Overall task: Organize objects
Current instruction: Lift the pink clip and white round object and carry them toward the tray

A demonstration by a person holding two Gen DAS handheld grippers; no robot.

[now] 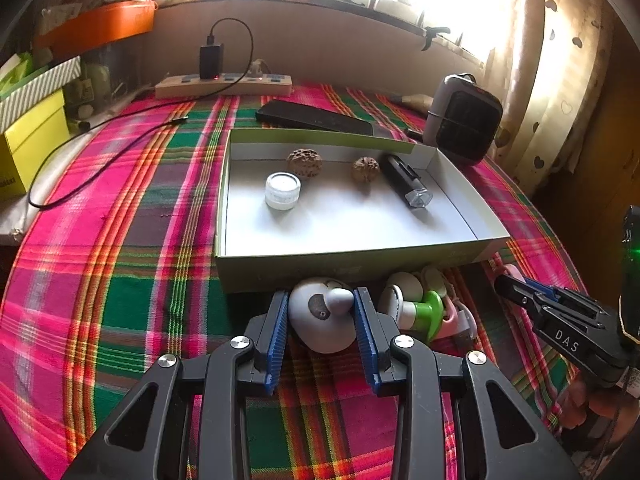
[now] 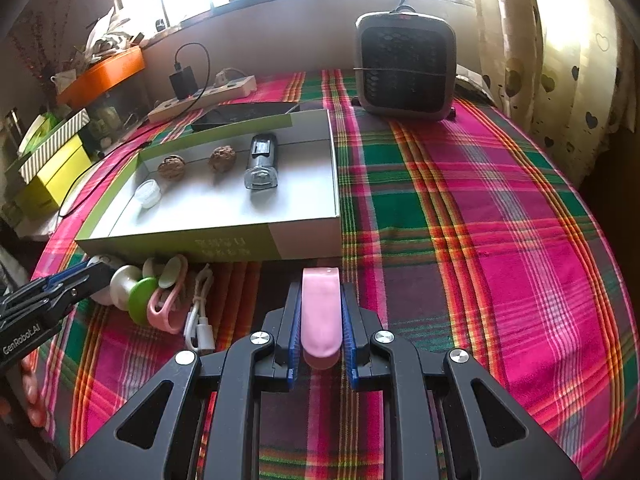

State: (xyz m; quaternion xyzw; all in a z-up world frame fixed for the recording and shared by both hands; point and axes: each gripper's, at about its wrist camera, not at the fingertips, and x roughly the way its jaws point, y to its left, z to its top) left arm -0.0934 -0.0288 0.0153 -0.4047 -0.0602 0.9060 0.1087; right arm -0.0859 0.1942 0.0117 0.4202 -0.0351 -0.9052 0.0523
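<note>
My left gripper (image 1: 322, 295) is shut on a white rounded object with a grey nub (image 1: 320, 320), right in front of the open cardboard box (image 1: 348, 270). My right gripper (image 2: 321, 286) is shut on a pink oblong piece (image 2: 320, 320) just before the box's near right corner (image 2: 304, 240). The box holds a small clear jar (image 1: 283, 191), two walnuts (image 1: 304, 163) (image 1: 365, 169) and a black torch-like item (image 1: 406, 182). A pile lies beside the left gripper (image 2: 94, 272): a white-and-green piece (image 2: 134, 290), a pink clip (image 2: 164, 306) and a white cable (image 2: 200, 312).
A plaid cloth (image 2: 460, 220) covers the table. Behind the box lie a black flat device (image 1: 312, 118) and a power strip with a charger (image 1: 224, 84). A grey fan heater (image 2: 406, 66) stands at the back right. Yellow boxes (image 1: 32, 136) sit at the left edge.
</note>
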